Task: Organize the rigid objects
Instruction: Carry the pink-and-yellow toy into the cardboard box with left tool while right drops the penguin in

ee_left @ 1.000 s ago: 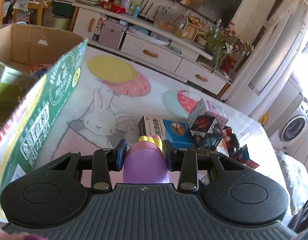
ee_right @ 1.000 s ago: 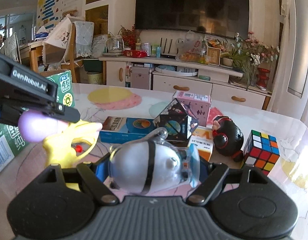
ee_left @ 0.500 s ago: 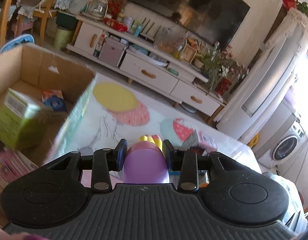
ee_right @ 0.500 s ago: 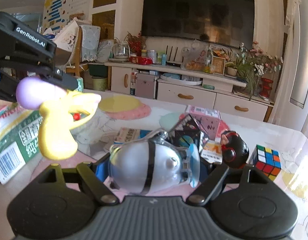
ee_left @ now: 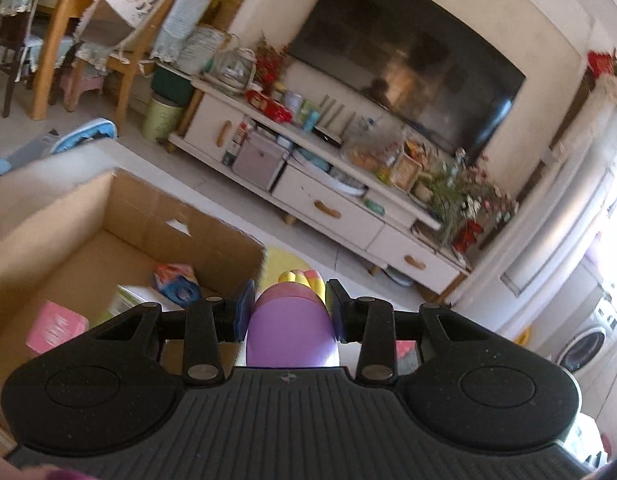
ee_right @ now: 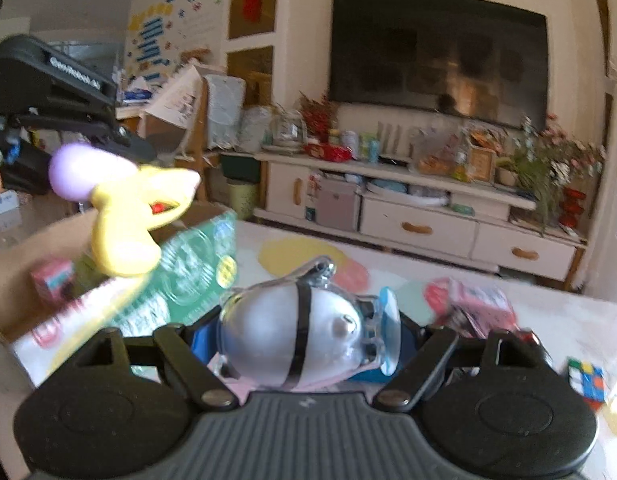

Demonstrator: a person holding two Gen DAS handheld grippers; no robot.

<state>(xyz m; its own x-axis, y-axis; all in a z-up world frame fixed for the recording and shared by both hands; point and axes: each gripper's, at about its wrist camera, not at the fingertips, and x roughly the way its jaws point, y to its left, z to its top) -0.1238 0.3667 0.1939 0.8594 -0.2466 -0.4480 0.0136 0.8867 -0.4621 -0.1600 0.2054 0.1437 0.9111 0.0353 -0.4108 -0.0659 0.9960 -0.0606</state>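
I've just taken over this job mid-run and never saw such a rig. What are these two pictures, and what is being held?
There is no robot arm: a person carries a two-finger gripper in each hand, and a fisheye camera on each looks forward along its fingers. The black ribbed shape at the bottom of each picture is the gripper's own body.

The left wrist view shows the left gripper shut on a purple and yellow toy, above an open cardboard box with a few packets inside.

The right wrist view shows the right gripper shut on a silver egg-shaped toy. At upper left you see the left gripper from the side. On the table lie a green carton, a pink box and a colour cube.
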